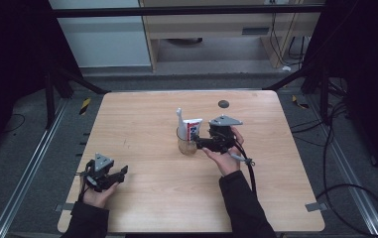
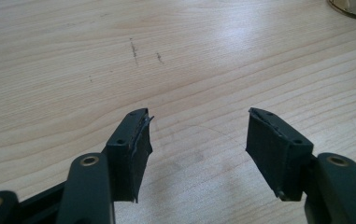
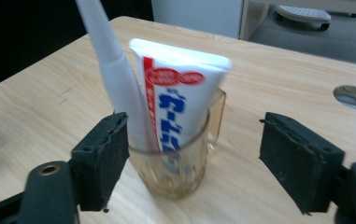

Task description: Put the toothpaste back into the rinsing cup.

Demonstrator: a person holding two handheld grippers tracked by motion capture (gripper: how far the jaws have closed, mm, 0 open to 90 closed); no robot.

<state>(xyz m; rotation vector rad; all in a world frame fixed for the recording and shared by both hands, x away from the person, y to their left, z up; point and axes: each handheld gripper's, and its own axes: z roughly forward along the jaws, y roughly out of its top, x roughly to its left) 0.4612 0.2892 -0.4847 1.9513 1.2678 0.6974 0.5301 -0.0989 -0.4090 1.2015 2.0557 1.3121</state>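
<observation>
One glass mug (image 3: pixel 178 165), one toothpaste tube (image 3: pixel 178 100), one white toothbrush (image 3: pixel 108 60) (both standing inside), two hand-held grippers.

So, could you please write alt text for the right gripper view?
A clear glass mug on a light wooden table holds a white, red and blue toothpaste tube and a white toothbrush handle. The right tool faces it, black jaws open.

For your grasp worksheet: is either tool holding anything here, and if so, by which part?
Nothing is held. The right tool is open, its pads clear of the cup with the tube and toothbrush. The left tool is open over bare table.
</observation>
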